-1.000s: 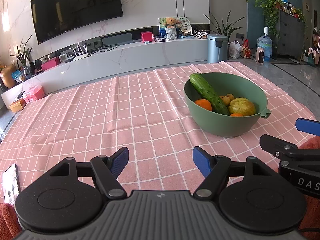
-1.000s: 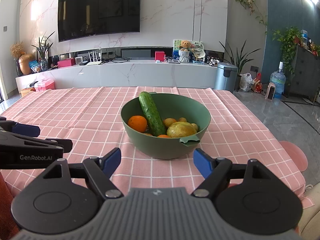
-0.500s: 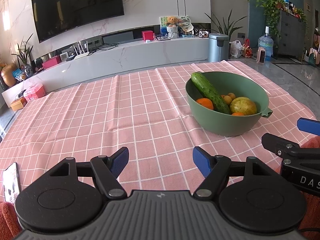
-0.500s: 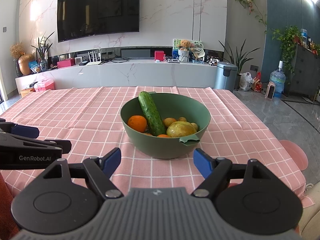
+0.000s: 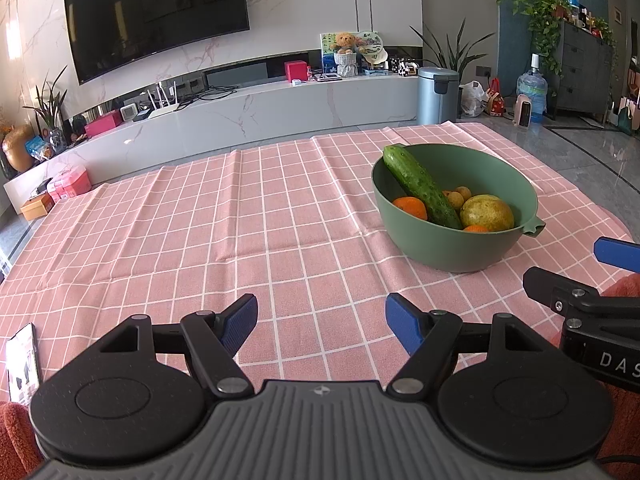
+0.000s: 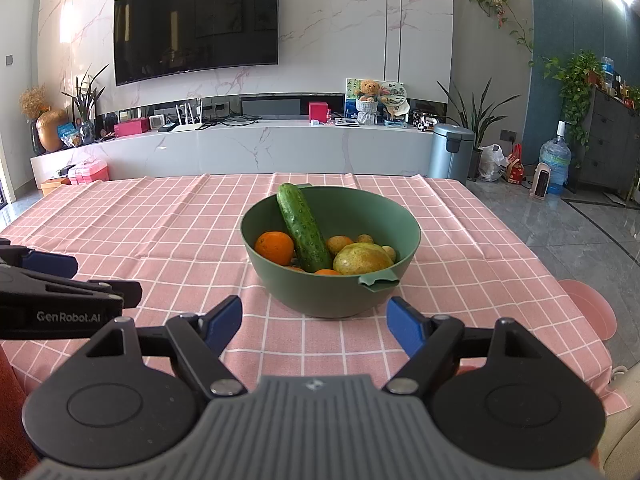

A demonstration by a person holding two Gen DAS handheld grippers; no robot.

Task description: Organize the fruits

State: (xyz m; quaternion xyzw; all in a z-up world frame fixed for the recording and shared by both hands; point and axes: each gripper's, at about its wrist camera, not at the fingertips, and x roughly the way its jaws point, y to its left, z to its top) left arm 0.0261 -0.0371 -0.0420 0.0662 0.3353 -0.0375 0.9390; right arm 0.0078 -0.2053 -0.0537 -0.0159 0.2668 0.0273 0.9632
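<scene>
Both grippers hang over the near edge of the table, fingers spread wide and holding nothing: the left gripper [image 5: 321, 317] faces bare pink checked tablecloth [image 5: 200, 220], the right gripper [image 6: 314, 320] faces the green bowl [image 6: 344, 296] head-on. The bowl stands right of the table's middle, well clear of its edges, its pour lip [image 6: 379, 281] toward the near edge. Inside, a cucumber [image 6: 303, 227] leans on the far-left rim over an orange [image 6: 275, 247], a large yellow-green fruit [image 6: 362, 258], possibly a pear, and several small yellowish fruits [image 6: 340, 243] too small to name. No fruit lies loose on the cloth, which fits either produce already gathered or produce awaiting sorting out. Any grasp is judged best made across the cucumber's middle, since lifting it may let the round fruits roll.
</scene>
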